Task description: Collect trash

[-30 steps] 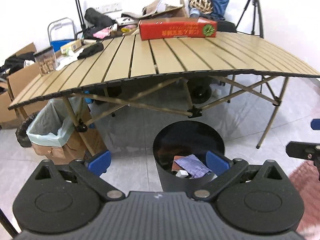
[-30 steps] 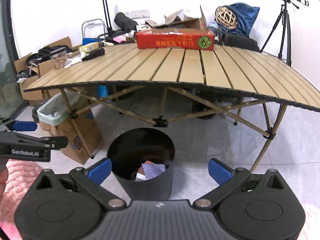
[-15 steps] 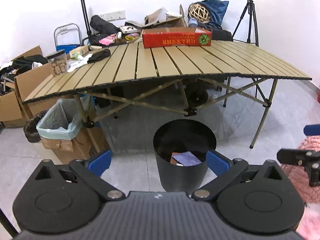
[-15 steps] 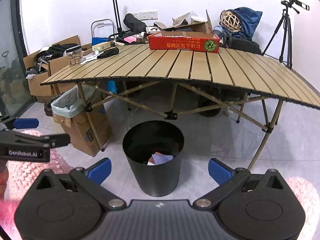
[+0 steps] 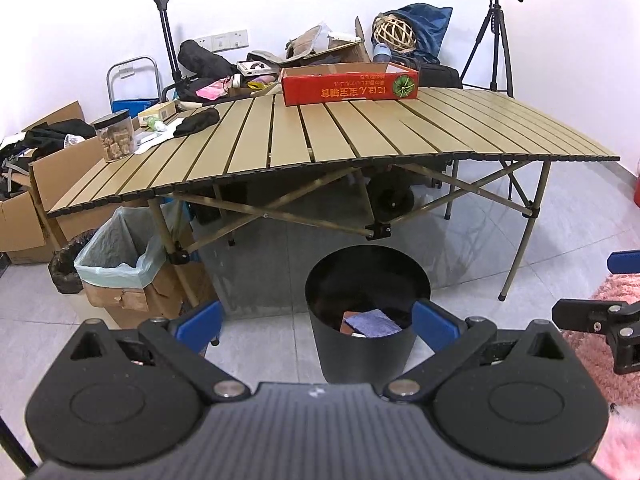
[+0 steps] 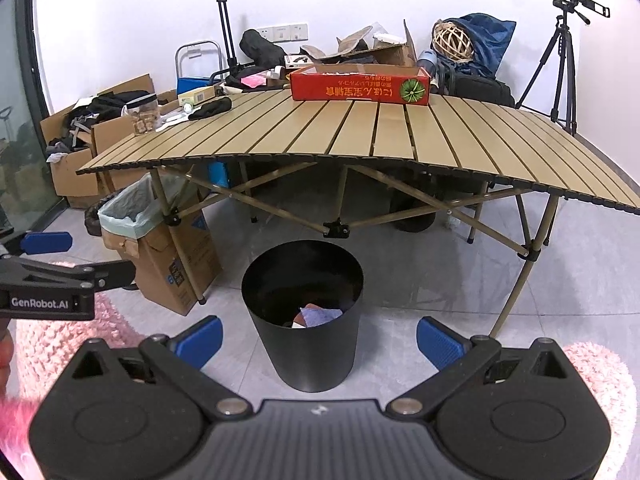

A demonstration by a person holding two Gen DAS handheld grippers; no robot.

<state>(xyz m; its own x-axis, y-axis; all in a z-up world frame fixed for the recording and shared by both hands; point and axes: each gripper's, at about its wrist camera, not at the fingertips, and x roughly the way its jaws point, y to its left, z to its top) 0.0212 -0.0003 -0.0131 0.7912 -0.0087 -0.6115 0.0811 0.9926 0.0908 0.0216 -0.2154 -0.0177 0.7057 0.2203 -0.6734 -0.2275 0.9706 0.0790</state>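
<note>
Both tongs pulled back, bin smaller now. Left gripper (image 5: 316,326) & right gripper (image 6: 318,336) spread wide, empty. Smooth black round bin (image 6: 308,360) just ahead, crumpled purple paper (image 6: 320,314) inside.

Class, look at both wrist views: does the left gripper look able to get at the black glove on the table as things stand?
Probably yes, though not without travelling. The left gripper is open and empty, low by the black bin. The black glove lies exposed on the slatted table toward its far left, nothing covering it.
</note>
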